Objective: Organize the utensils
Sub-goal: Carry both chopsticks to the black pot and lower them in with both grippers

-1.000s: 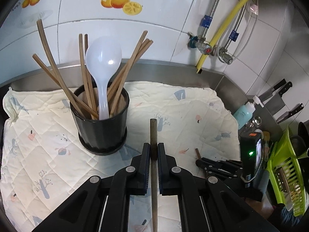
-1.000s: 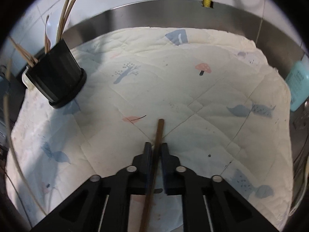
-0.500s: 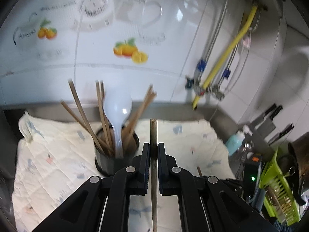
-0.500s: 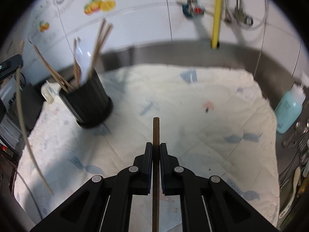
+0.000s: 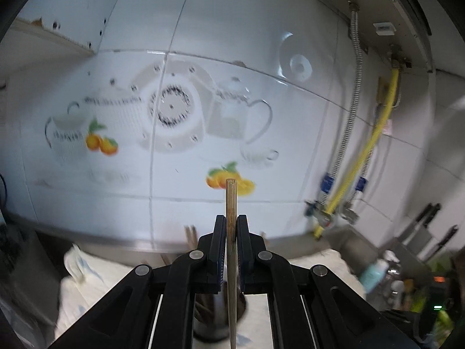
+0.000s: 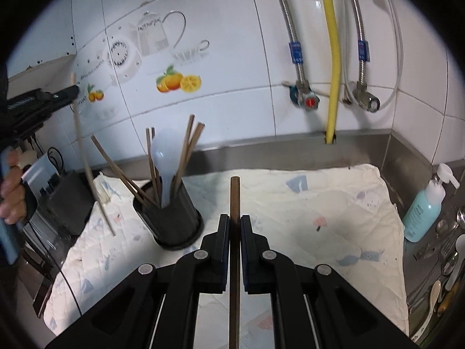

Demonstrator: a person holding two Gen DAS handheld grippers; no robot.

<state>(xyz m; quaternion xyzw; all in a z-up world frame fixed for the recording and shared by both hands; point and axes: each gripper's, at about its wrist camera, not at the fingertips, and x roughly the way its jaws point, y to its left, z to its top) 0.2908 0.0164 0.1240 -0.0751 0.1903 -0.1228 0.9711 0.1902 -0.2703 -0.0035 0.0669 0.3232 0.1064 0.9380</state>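
A holder (image 6: 171, 212) stands on the cloth's (image 6: 319, 203) left part; chopsticks (image 6: 186, 151) stand in it; a bottle (image 6: 424, 206) stands right of the cloth.

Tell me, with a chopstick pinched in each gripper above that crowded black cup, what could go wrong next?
The black cup already bristles with leaning chopsticks and a white spoon; a new stick may catch on them. The left gripper pinches its light chopstick near one end, so it may swing. The right gripper's dark chopstick could slip.

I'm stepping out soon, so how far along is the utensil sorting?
Done: several chopsticks and a white spoon stand in the black holder. In hand: the left tongs and right tongs each clamp one chopstick. Left: dropping both in; loose cutlery lies by the blue bottle.
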